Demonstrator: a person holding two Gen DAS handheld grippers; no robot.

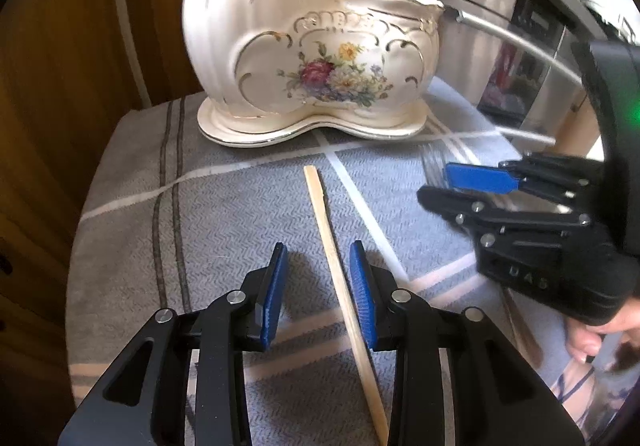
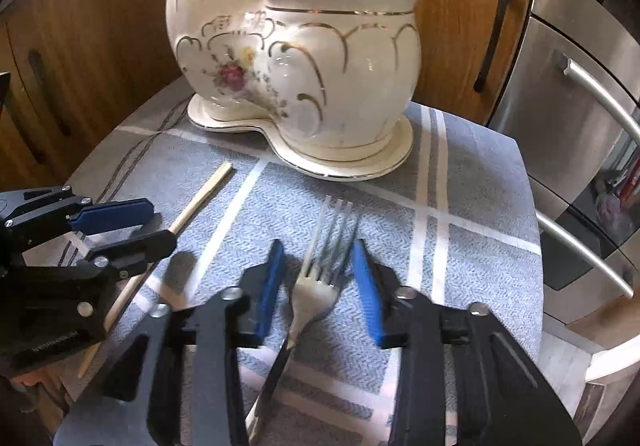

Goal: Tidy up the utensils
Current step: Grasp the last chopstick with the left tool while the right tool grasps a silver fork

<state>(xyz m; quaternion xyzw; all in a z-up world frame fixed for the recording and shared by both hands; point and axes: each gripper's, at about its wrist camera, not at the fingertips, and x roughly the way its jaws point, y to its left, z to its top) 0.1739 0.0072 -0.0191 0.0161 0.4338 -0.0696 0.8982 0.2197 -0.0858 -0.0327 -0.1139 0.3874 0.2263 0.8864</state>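
Observation:
A cream ceramic utensil holder (image 1: 304, 57) with flowers and gold trim stands at the back of the cloth; it also shows in the right wrist view (image 2: 304, 61), with several utensils in it. A wooden chopstick (image 1: 340, 286) lies on the cloth between the open jaws of my left gripper (image 1: 319, 258), close to the right pad. It also shows in the right wrist view (image 2: 200, 197). A silver fork (image 2: 320, 278) lies between the open jaws of my right gripper (image 2: 318, 250), tines toward the holder. The right gripper also shows in the left wrist view (image 1: 436, 181).
A grey and blue striped cloth (image 2: 472, 205) covers the small table. Wooden cabinets (image 1: 60, 85) stand behind and to the left. A stainless steel appliance (image 2: 580, 125) with bar handles stands to the right.

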